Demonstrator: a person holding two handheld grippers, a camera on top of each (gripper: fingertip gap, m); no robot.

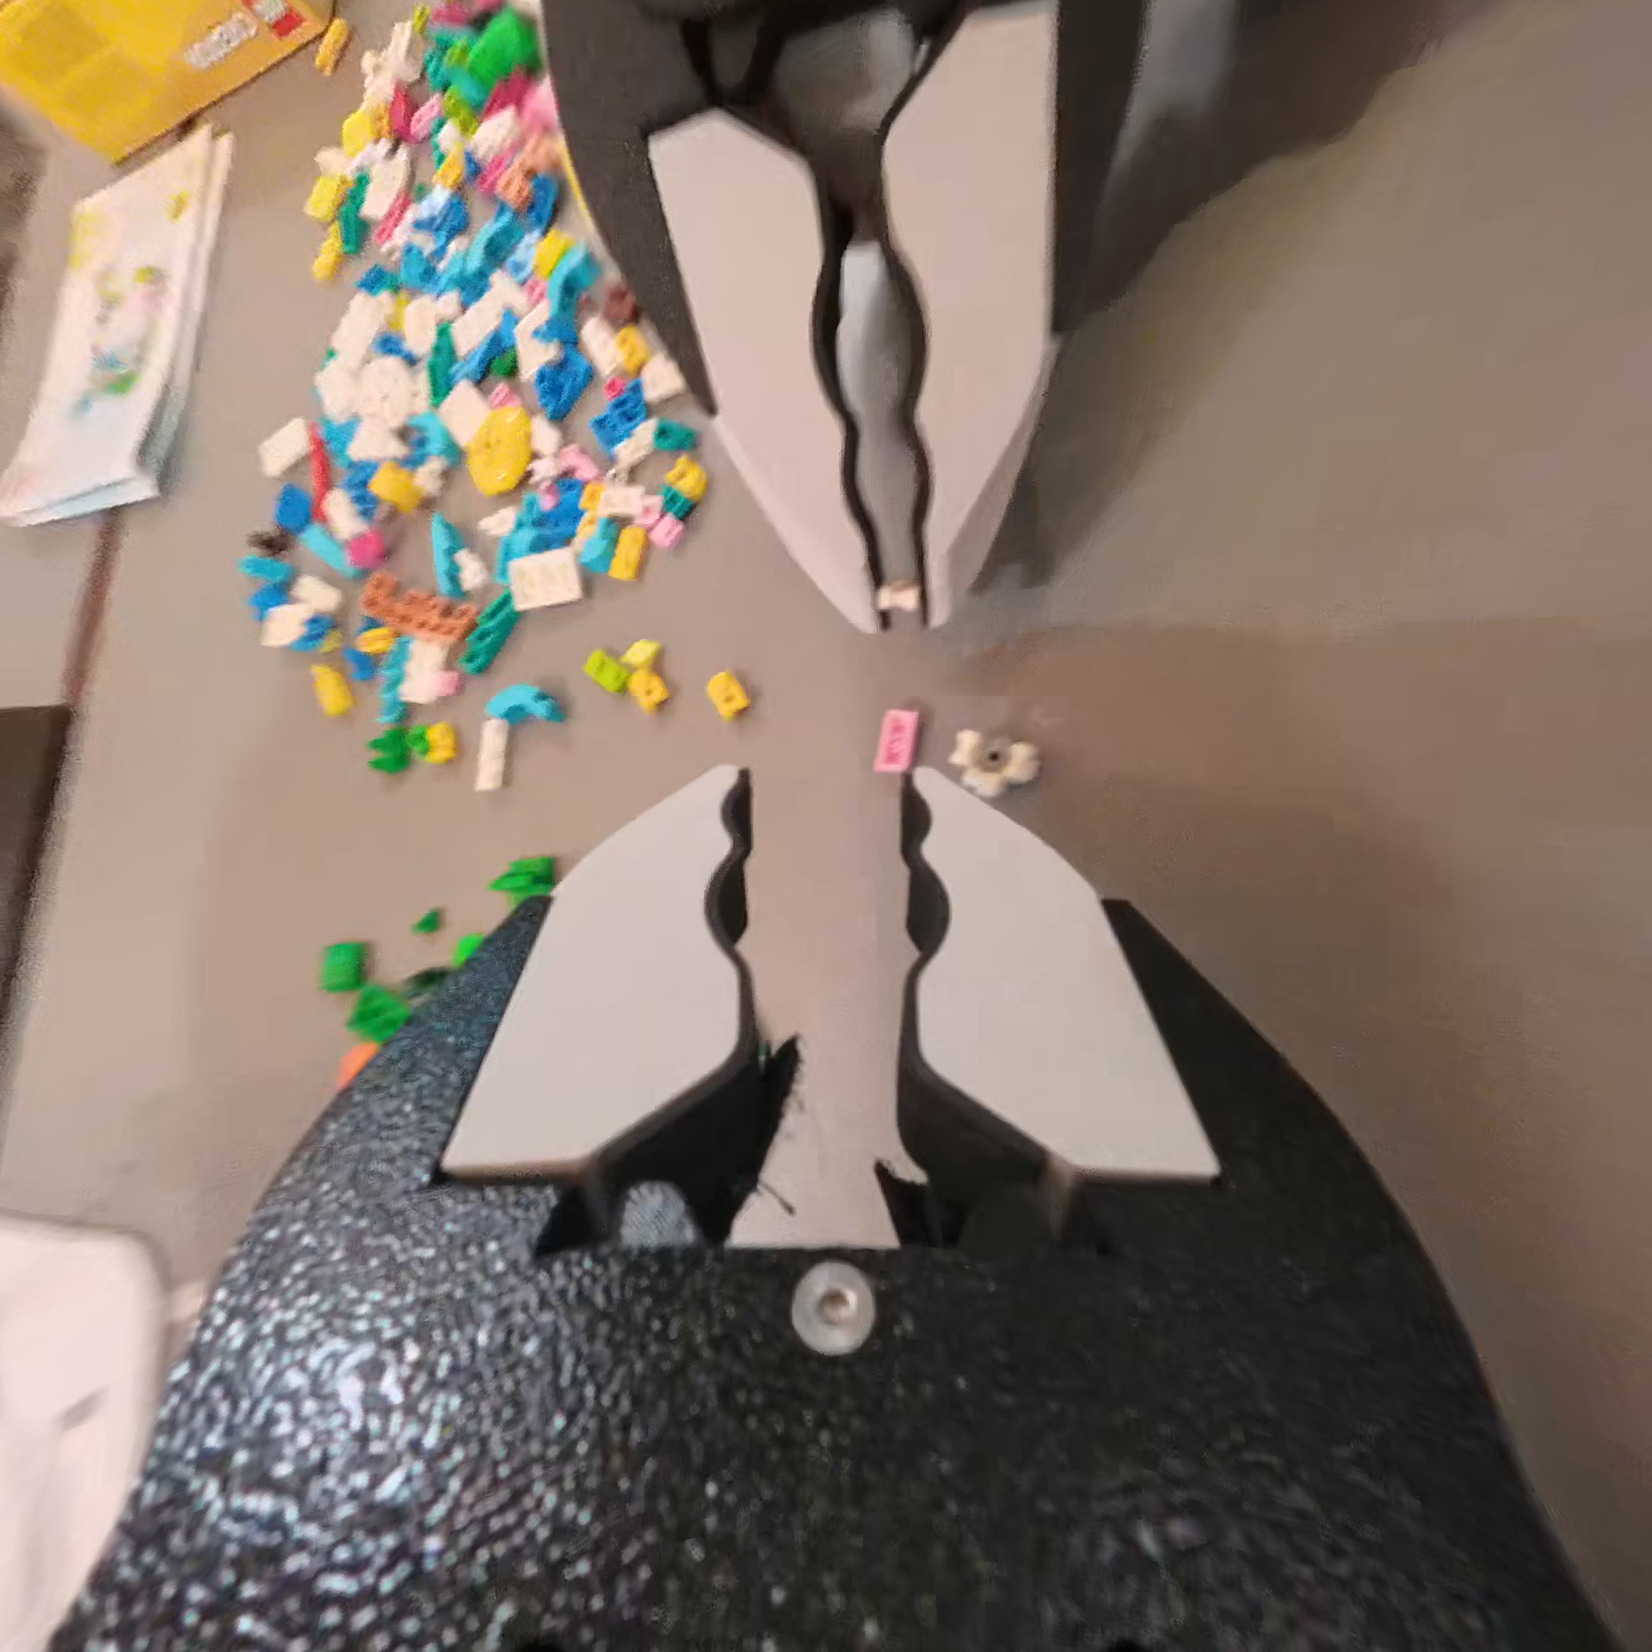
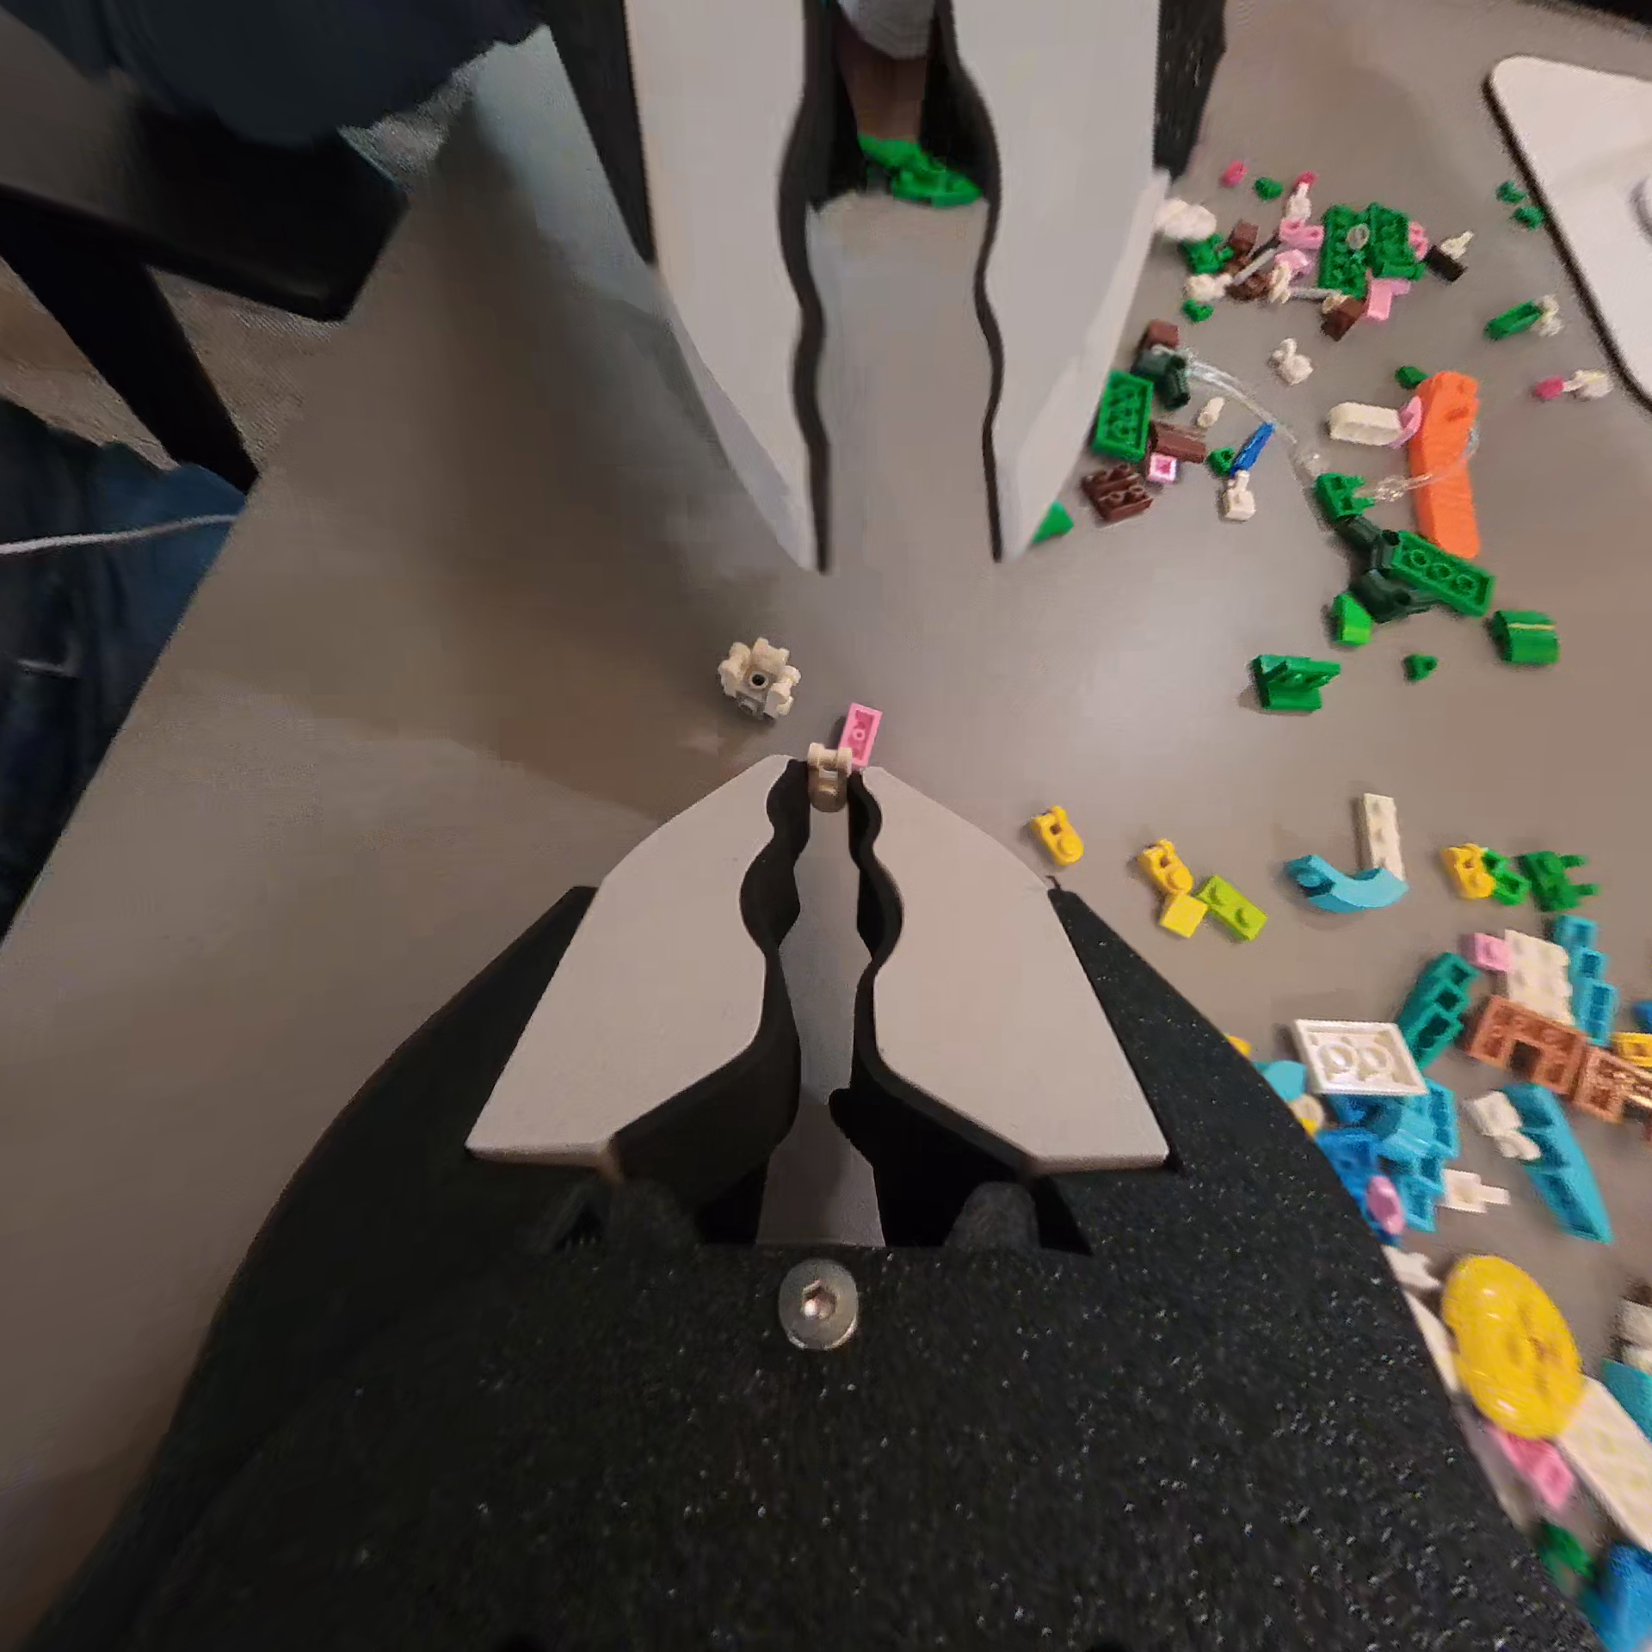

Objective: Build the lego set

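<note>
Grey table (image 2: 447,626): right tool (image 2: 827,776) pinches a tan clip (image 2: 827,769); left tool (image 1: 822,778) gapes; pink plate (image 2: 861,722) at 12 likely mates next.

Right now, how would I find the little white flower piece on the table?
Look at the bare grey table between the two tongs, away from the big colourful brick pile. Two loose pieces lie there: a flat pink plate and the white flower piece. The flower is cream, round-petalled, with a dark hole in its middle.

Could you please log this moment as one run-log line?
right gripper: shut on small cream piece | left gripper: open, empty | pink plate, white flower piece: on table between grippers
</note>
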